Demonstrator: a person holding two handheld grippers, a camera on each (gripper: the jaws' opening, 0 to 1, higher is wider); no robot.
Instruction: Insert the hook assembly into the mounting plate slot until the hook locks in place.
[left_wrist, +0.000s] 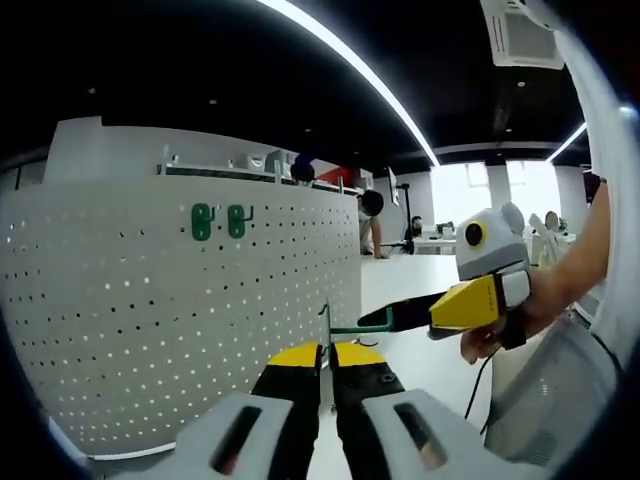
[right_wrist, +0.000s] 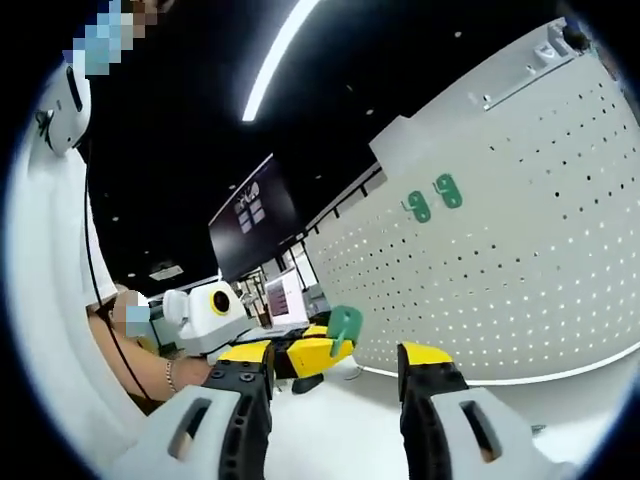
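The white perforated mounting plate stands upright on the left, with two green hooks fixed near its top. My left gripper is shut on a thin green hook assembly held in front of the plate's right edge. From the right, the right gripper reaches in, its dark tip next to the hook's green arm. In the right gripper view the plate curves along the right with the two mounted hooks. My right gripper stands wide open. Beyond it the left gripper holds the green hook.
A person's forearm holds the right gripper. A pale floor runs past the plate's right edge. Desks and people stand far behind. A dark wall screen hangs beyond the plate, and a light strip crosses the ceiling.
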